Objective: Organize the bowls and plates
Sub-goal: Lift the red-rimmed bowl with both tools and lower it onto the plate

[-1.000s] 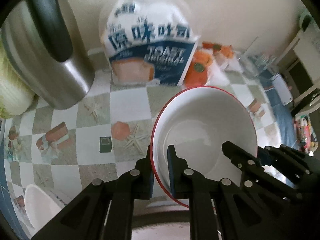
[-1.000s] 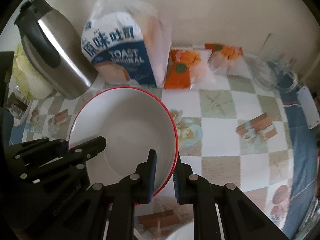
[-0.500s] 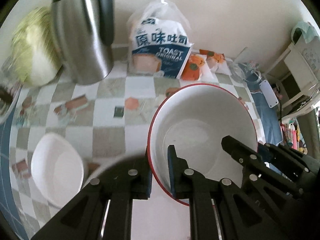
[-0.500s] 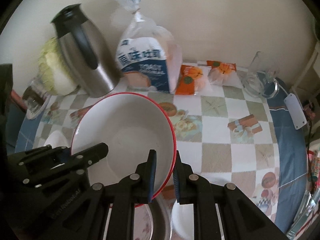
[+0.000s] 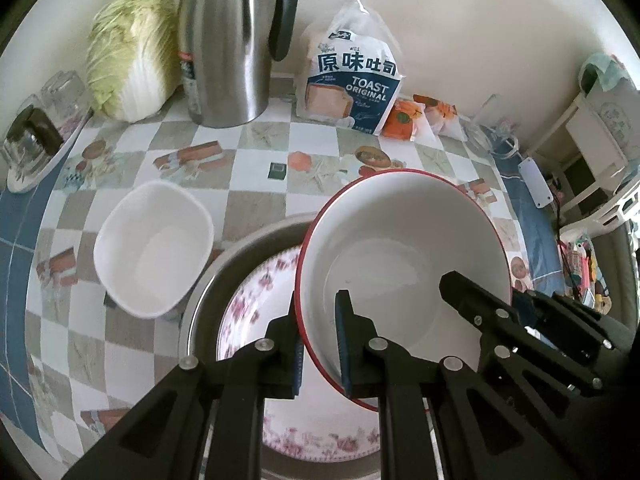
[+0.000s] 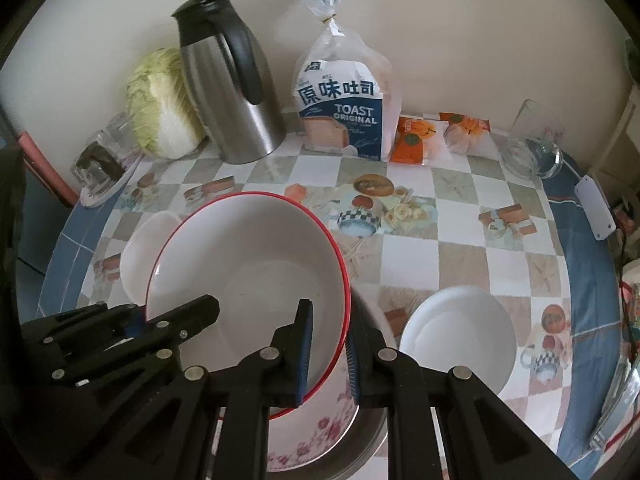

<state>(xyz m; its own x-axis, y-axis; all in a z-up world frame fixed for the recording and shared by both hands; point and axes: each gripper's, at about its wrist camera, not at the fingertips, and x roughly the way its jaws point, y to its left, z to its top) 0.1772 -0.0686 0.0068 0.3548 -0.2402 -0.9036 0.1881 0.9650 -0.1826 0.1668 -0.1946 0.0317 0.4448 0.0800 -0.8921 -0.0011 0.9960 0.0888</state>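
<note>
Soft, even daylight, sharp at centre — fisheye bending and dark vignette at the edges, slight blur outward.

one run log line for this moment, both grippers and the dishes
left gripper: shut on red-rimmed bowl | right gripper: shut on opposite rim | bowl above floral plate in metal basin | square white bowl on table

Two black gripper (image 5: 318,344) linkages, silver screw heads, blue ribbed pads (image 6: 306,350) on the fingers.
</note>
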